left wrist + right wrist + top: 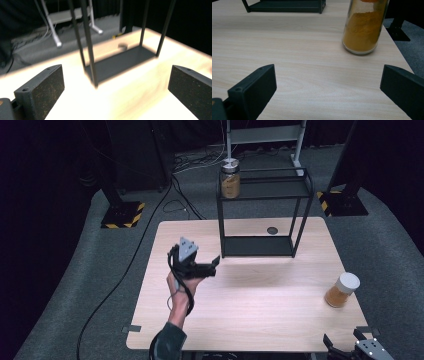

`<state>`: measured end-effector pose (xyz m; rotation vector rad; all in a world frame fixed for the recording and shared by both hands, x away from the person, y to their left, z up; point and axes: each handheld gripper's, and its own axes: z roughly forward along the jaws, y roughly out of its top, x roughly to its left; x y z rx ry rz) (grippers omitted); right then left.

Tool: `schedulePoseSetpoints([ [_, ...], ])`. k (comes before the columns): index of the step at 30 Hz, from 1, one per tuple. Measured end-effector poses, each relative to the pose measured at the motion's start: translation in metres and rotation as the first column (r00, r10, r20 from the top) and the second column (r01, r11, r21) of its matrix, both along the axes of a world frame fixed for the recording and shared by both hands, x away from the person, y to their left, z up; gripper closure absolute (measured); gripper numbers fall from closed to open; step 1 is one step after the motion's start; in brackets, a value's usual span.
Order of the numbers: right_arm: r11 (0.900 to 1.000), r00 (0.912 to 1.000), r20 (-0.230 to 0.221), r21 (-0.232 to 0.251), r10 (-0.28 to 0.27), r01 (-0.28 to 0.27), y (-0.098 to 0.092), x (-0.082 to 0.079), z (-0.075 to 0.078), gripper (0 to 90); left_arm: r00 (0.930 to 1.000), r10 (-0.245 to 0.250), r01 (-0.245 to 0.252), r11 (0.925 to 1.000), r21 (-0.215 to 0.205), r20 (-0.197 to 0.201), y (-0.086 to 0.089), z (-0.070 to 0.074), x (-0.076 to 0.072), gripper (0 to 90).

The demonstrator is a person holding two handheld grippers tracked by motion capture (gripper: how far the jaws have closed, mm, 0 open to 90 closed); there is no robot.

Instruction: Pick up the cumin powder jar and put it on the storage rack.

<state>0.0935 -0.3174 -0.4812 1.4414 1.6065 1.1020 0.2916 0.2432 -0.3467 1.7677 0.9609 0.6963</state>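
A black wire rack (257,247) stands at the back of the wooden table (250,315). On its top shelf, at the left end, sits a glass jar of orange powder (230,181). A second jar of orange powder with a white lid (342,290) stands on the table near the right edge. My left gripper (216,265) hovers above the table's left half, open and empty, pointing toward the rack (120,61). Down at the table's front right corner my right gripper (350,342) is open and empty, with the second jar (364,27) ahead of it and to its right.
A small dark round disc (272,230) lies on the table behind the rack. Stand bases with yellow-black stripes (121,215) (345,202) rest on the grey carpet beyond the table, with cables (182,200) running across the floor.
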Motion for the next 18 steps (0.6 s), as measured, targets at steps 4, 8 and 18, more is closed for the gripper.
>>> schedulePoseSetpoints([
  [4,1.000,0.9999,0.015,0.018,-0.009,0.008,-0.001,-0.001,-0.003,0.0,0.9928,0.053,-0.046,0.9970,0.062,-0.108,0.005,-0.046,-0.017,0.0],
  [8,0.999,0.9998,0.012,0.033,-0.018,0.018,-0.003,-0.001,-0.004,0.0,0.9705,0.117,-0.102,0.9915,0.081,-0.211,0.013,-0.081,-0.026,0.0],
  [18,0.999,1.0000,-0.005,0.032,-0.009,0.009,0.000,0.002,-0.005,0.0,0.9330,0.198,-0.160,0.9764,0.145,-0.301,0.025,-0.114,-0.034,0.0],
])
